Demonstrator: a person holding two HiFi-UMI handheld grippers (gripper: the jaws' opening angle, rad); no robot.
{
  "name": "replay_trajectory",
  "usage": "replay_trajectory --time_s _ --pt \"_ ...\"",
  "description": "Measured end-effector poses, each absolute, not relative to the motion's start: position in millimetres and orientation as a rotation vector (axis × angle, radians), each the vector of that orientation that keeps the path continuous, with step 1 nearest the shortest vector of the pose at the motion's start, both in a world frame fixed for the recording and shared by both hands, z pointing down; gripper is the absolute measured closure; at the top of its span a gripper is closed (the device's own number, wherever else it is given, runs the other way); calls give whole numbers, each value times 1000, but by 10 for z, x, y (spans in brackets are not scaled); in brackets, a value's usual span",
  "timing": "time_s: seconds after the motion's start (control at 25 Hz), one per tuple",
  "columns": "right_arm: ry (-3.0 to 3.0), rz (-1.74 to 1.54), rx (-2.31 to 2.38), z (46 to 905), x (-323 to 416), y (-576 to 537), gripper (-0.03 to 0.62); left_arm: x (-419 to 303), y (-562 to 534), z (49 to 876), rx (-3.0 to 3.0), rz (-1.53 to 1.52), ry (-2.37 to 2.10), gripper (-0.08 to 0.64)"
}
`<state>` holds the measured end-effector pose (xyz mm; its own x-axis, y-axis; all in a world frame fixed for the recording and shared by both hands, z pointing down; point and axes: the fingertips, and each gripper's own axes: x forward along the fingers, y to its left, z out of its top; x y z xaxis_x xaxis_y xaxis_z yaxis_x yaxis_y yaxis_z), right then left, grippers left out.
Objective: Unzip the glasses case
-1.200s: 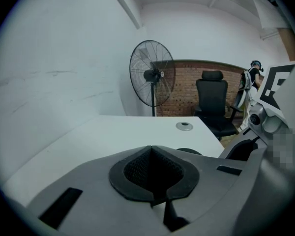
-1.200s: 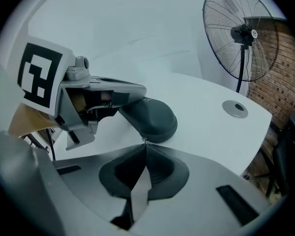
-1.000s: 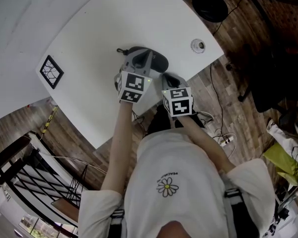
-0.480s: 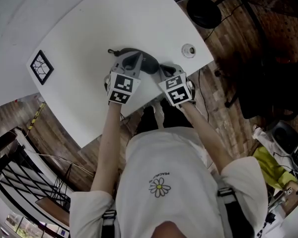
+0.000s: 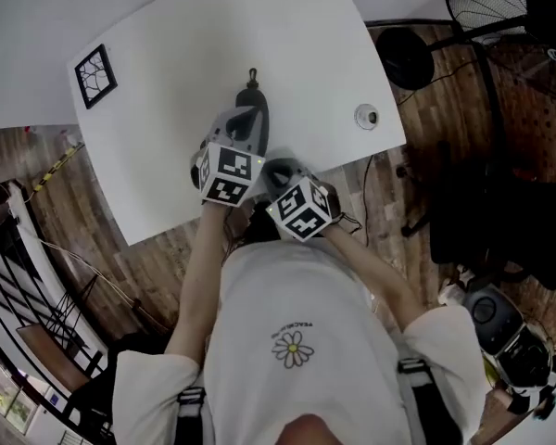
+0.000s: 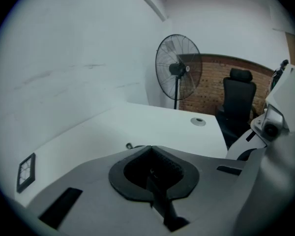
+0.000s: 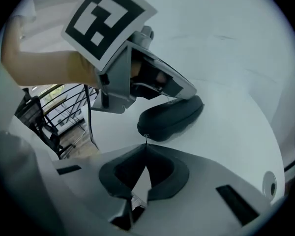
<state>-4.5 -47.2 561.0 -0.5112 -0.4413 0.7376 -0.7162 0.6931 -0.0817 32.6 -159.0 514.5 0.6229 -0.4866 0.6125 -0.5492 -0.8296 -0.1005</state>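
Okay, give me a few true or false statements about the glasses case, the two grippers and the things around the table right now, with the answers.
1. The glasses case lies on the white table. True.
2. Both grippers have their jaws wide apart. False: the left gripper and the right gripper each have their jaws together.
3. A standing fan is beyond the table. True.
4. The square marker card lies on top of the case. False: it lies on the table apart from the case, near a corner.
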Motion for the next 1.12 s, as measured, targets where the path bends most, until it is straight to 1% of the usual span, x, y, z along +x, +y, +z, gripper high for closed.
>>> replay_trajectory --time_s 0.16,0.28,0.4,0.68,0.8,1.12 --pt "-2224 482 821 5616 -249 -484 586 19 -1476 5140 2652 1038 -997 546" --pt "-2220 502 805 5673 -263 -520 586 -67 -1448 5239 2644 1074 -1007 546" --pt "-2211 531 803 5737 -257 -493 586 -82 -1417 5274 2662 1043 -969 546" --pt "-2123 554 928 5784 60 -561 585 64 -1355 5308 2687 1010 -928 548" --pt "-2103 505 960 5779 185 -682 586 52 -1369 5316 2675 980 -925 548" --pt "-2088 398 964 5729 392 -998 585 77 -1345 5316 2672 1042 -907 548"
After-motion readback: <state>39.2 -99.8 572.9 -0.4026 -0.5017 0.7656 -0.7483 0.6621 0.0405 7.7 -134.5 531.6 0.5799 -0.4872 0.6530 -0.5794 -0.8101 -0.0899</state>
